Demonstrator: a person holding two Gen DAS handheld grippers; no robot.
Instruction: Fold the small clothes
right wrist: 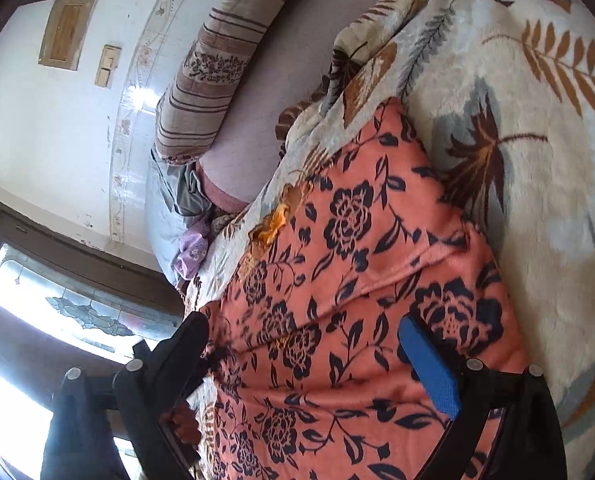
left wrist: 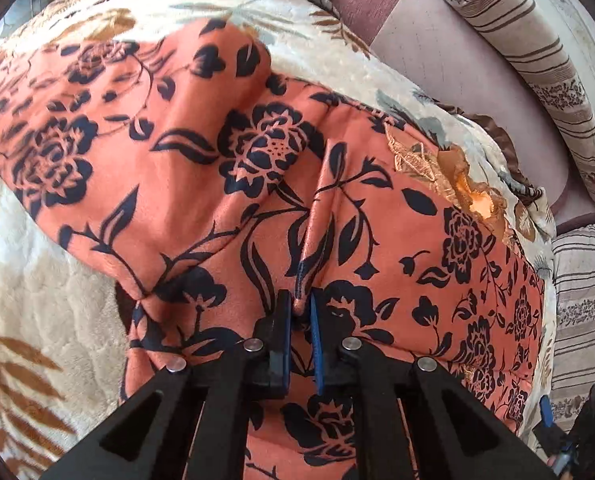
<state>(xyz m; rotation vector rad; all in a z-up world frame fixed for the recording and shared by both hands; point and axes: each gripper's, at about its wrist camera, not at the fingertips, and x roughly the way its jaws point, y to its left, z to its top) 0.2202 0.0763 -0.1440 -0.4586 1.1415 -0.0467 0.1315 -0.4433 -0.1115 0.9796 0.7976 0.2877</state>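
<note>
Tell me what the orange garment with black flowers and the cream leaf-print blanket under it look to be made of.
The orange garment with black flowers: thin woven cloth with a slight satin sheen, judging by soft highlights along its folds; possibly synthetic. The left gripper pinches a ridge of it easily. The cream leaf-print blanket: plush fleece, matte, with a fuzzy embossed pile.

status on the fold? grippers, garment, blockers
Left gripper shut on a pinched ridge of the orange floral garment. Right gripper open, straddling it. Garment lies on the leaf-print blanket. Nothing blocking.
</note>
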